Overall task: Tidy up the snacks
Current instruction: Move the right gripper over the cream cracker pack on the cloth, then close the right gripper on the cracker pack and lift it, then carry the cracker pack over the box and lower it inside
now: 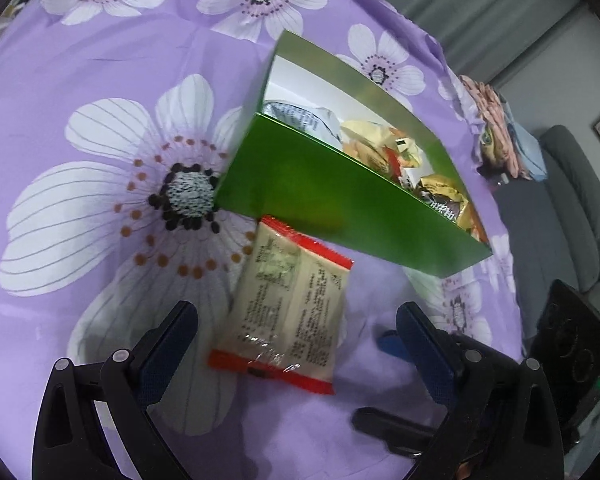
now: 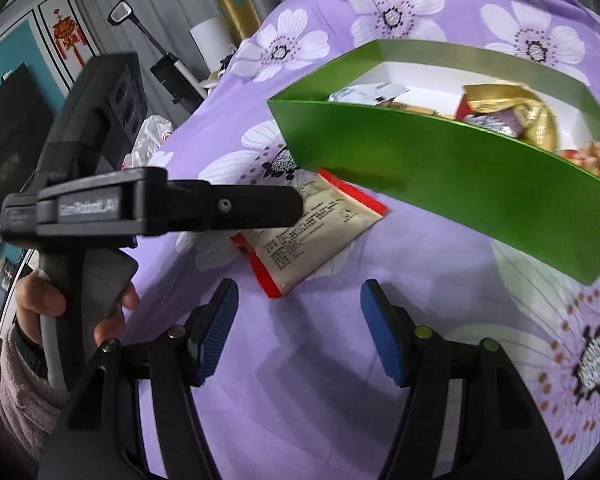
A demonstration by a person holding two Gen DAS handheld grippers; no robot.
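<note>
While partly hidden behind left gripper: packet, print unreadable. Both grippers, right included, open, empty. Green box on floral cloth; sofa beyond.

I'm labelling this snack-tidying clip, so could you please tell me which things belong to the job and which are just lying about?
Job: snack packet lying loose on the cloth; green box holding wrapped snacks.

Lying about: bundled clothes; plastic bag; grey sofa.

Left gripper jaws wide, empty. Right gripper likewise, apparently. Hand at 9 o'clock grips handle.
</note>
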